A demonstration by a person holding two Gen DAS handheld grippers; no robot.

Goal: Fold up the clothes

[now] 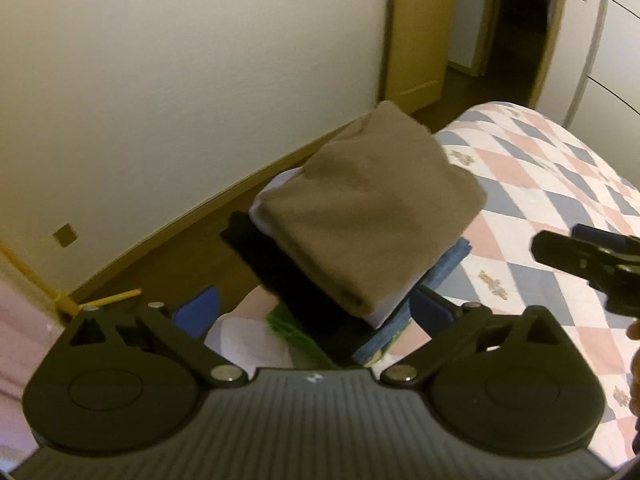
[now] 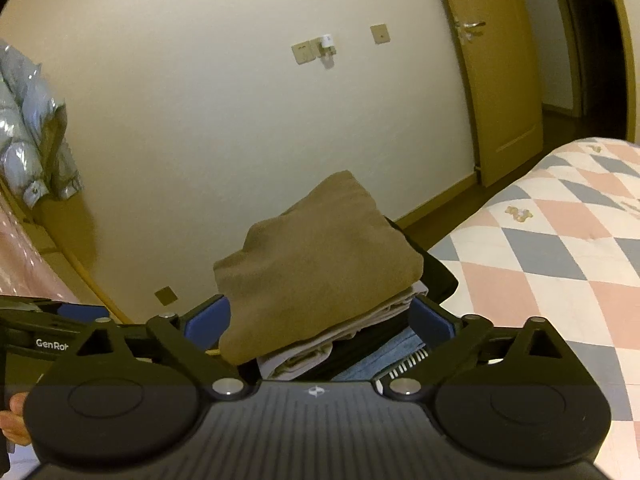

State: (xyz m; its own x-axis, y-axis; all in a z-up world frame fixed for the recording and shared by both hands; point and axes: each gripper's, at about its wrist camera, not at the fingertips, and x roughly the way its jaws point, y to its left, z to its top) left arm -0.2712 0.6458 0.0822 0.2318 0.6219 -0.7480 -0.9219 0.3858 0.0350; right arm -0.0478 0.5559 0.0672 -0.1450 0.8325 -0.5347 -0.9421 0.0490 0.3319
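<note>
A stack of folded clothes (image 1: 340, 264) is seen at the edge of the bed (image 1: 552, 184), which is covered by a quilt chequered in pink, grey-blue and white. The stack is topped by a folded brown garment (image 1: 368, 208), under which a pale folded piece (image 2: 320, 344), a black piece (image 1: 280, 276) and a blue denim piece (image 2: 384, 360) are layered; something green (image 1: 284, 324) shows at the bottom in the left wrist view.

The left tool (image 1: 316, 312) is held wide open, its blue pads (image 1: 200, 312) set on either side of the stack's near end; nothing is clamped between them. The right tool (image 2: 324, 320) is likewise spread wide, with the stack between its blue pads (image 2: 430, 320); whether the pads touch the cloth cannot be told, and no garment is pinched.

In the left wrist view the right tool (image 1: 588, 264) is seen over the quilt just beside the stack, with part of a hand (image 1: 634, 364) at the frame edge. In the right wrist view the left tool (image 2: 52, 328) appears at the left, with fingers (image 2: 16, 416) below it.

Behind the stack a cream wall (image 2: 240, 140) and a wooden door (image 2: 500, 80) are visible, and a grey padded jacket (image 2: 32, 128) hangs at the left.
</note>
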